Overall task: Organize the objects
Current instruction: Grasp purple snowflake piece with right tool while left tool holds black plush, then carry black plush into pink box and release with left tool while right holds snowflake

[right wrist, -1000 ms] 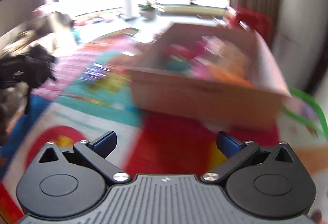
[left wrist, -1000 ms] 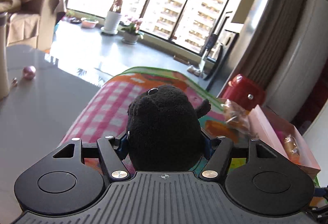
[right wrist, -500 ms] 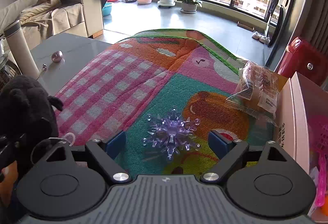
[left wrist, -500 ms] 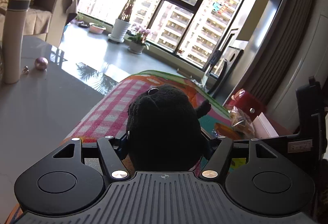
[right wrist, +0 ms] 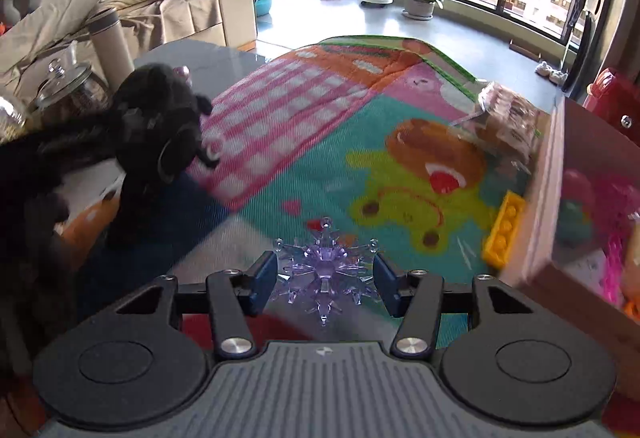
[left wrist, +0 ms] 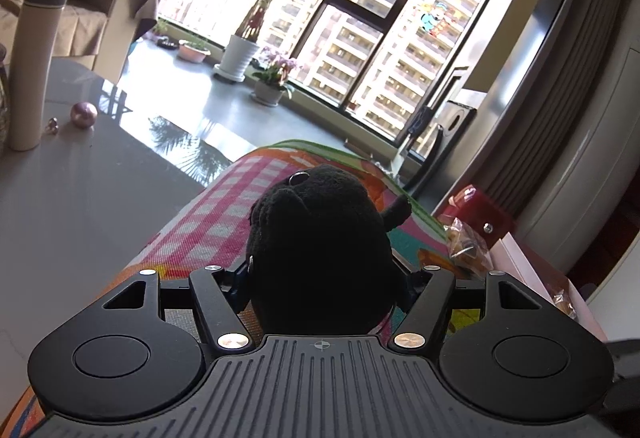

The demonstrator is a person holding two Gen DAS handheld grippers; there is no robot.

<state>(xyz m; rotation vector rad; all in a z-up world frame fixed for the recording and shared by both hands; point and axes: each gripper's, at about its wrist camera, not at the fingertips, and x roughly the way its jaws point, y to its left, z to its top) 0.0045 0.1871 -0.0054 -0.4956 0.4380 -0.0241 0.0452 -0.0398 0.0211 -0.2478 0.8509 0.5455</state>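
Observation:
My left gripper (left wrist: 322, 284) is shut on a black plush toy (left wrist: 316, 246) and holds it above the colourful play mat (left wrist: 240, 205). The same toy shows at the left of the right wrist view (right wrist: 160, 141). My right gripper (right wrist: 325, 280) is closed on a purple crystal snowflake (right wrist: 326, 272), its blue pads touching the snowflake's tips on both sides, above the mat (right wrist: 360, 141). A pink cardboard box (right wrist: 560, 197) with several toys stands at the right.
A yellow brick (right wrist: 505, 228) lies by the box wall, a bag of snacks (right wrist: 508, 121) beyond it. A grey table (left wrist: 60, 197) at the left carries a tall flask (left wrist: 34, 65) and a pink ball (left wrist: 84, 115). A red case (left wrist: 488, 215) stands behind the box.
My right gripper swung from the box to the snowflake, moved up to it and closed its fingers on it. My left gripper tilted upward with the plush toy still held.

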